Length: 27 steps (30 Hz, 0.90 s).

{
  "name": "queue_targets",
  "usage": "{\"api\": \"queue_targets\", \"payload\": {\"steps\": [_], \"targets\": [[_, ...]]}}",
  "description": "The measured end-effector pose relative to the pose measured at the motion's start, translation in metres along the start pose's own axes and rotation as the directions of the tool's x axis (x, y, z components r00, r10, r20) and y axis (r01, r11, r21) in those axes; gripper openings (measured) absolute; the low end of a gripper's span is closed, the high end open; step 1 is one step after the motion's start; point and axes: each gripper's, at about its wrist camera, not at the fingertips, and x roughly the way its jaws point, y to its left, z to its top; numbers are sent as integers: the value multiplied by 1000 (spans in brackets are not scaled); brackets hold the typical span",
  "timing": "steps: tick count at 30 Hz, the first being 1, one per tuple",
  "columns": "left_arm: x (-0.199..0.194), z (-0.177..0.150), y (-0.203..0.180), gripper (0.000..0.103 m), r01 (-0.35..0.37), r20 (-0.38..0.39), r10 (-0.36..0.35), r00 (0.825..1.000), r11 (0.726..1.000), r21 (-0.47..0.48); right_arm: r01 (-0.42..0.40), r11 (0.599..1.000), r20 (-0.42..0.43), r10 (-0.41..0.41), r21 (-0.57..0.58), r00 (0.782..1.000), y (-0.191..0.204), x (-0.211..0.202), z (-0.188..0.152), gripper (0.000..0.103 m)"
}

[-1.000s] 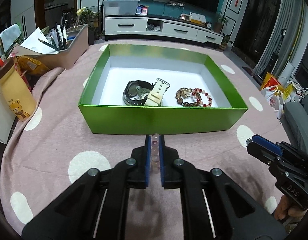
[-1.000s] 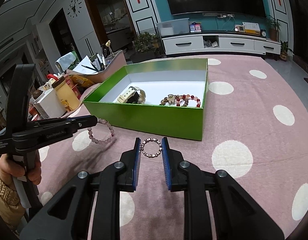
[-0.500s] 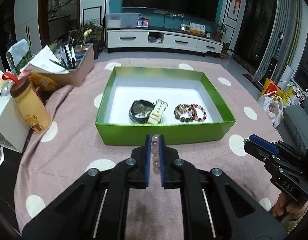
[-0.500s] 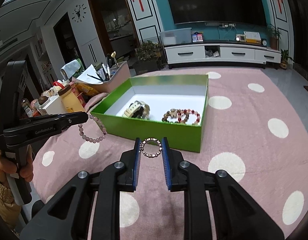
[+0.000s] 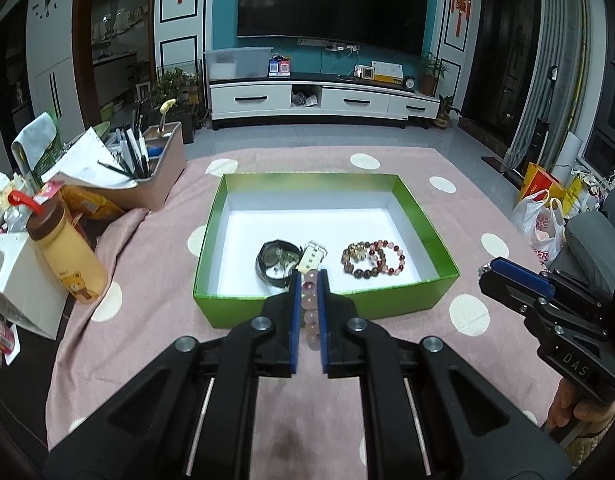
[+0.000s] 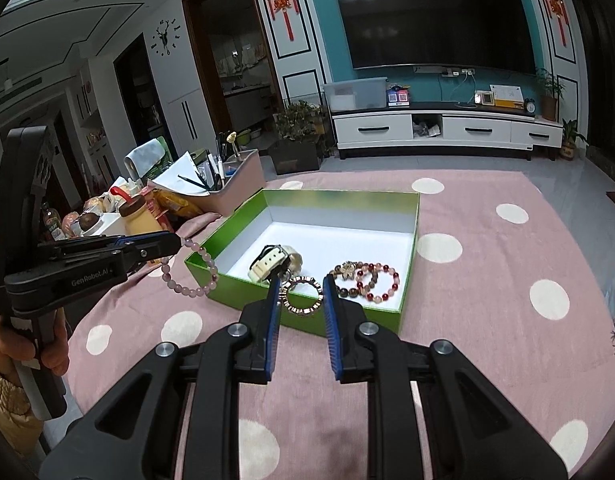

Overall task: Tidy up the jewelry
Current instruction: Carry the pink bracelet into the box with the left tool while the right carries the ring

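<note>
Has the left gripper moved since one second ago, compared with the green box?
Yes. The left gripper has risen: the green box now looks smaller and lower.

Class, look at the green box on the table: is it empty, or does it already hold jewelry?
Not empty: the green box holds watches and beaded bracelets on its white floor.

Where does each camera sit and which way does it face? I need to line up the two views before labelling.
Left wrist: on the left gripper, looking forward and down over the green box; its fingers pinch a pink bead bracelet; right gripper at right.
Right wrist: on the right gripper, facing the box's near corner; holds a metal link bracelet; left gripper and a hand at left.
Shared: box, polka-dot cloth, television.
</note>
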Motion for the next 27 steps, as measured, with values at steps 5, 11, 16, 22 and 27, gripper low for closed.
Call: {"api": "queue_targets", "payload": {"steps": [5,11,16,22,27], "targets": [[13,16,2,7,-17,10,17,1000,1000,3,-4,1000,6,4,5,1000,-1,18,19,21],[40,40,15,7,-30,5,30,1000,999,-26,6,1000,-6,-6,-7,1000,-3,49,45,21],[69,60,26,7,-52,-14,52,999,998,-25,17,1000,-44,-18,-17,999,-3,81,57,21],[106,67,32,7,-77,-64,76,995,997,-9,29,1000,-134,-30,-11,991,-7,126,56,21],[132,67,27,7,-86,-103,88,991,996,17,47,999,-193,-42,20,980,-15,153,58,21]]}}
